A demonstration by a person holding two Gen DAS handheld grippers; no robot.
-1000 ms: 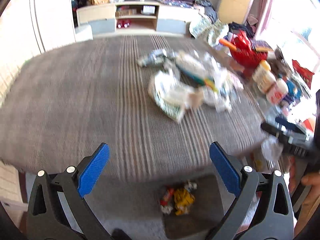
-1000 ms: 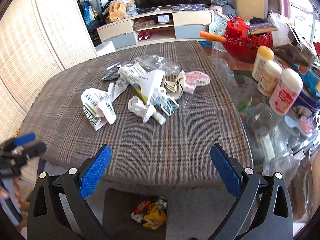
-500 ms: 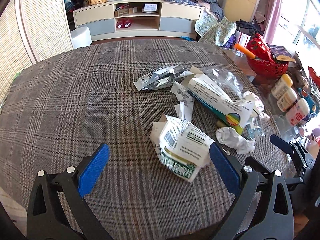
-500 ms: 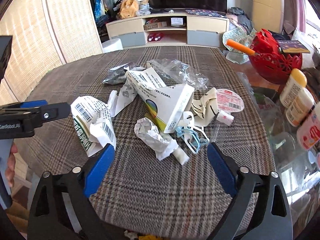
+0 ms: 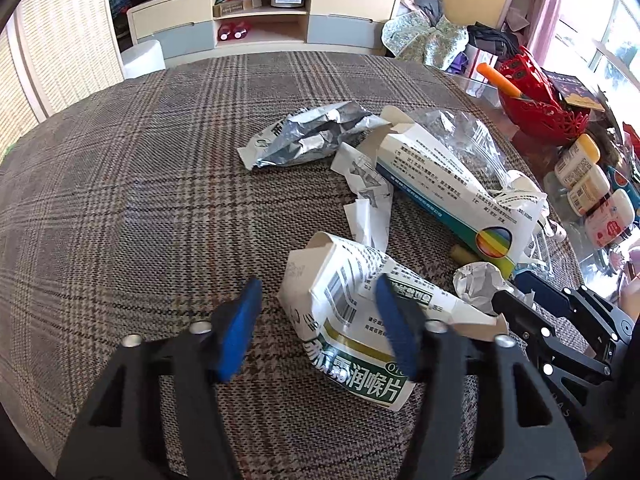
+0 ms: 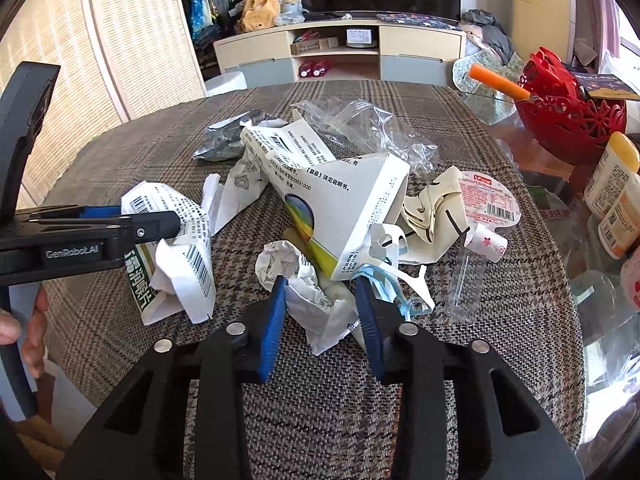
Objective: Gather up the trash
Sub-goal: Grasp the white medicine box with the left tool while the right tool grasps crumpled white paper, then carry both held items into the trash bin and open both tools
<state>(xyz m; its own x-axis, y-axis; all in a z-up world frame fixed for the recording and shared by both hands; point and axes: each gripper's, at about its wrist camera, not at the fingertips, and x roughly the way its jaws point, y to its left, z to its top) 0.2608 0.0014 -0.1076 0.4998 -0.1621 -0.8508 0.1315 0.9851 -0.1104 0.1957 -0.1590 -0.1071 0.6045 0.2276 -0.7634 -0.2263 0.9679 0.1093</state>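
Trash lies piled on a plaid-covered round table (image 5: pixel 120 200). A crumpled white and green lozenge box (image 5: pixel 352 312) sits between the pads of my left gripper (image 5: pixel 316 300), whose jaws stand partly closed around it with a gap on the left side. The box also shows in the right wrist view (image 6: pixel 176 256). My right gripper (image 6: pixel 320 304) has its jaws narrowed around a crumpled white paper wad (image 6: pixel 316 292), pads close to it. A long white medicine box (image 6: pixel 332 196), a silver foil wrapper (image 5: pixel 308 136) and clear plastic (image 6: pixel 372 132) lie behind.
A red basket (image 6: pixel 568 116) with an orange handle, several lotion bottles (image 6: pixel 612 184), a round foil lid (image 6: pixel 488 200) and a small clear vial (image 6: pixel 464 284) sit at the right. A TV cabinet (image 5: pixel 260 24) stands beyond the table.
Both grippers have moved forward over the table to the trash pile. Both jaws have narrowed, the left around the lozenge box and the right around the paper wad.
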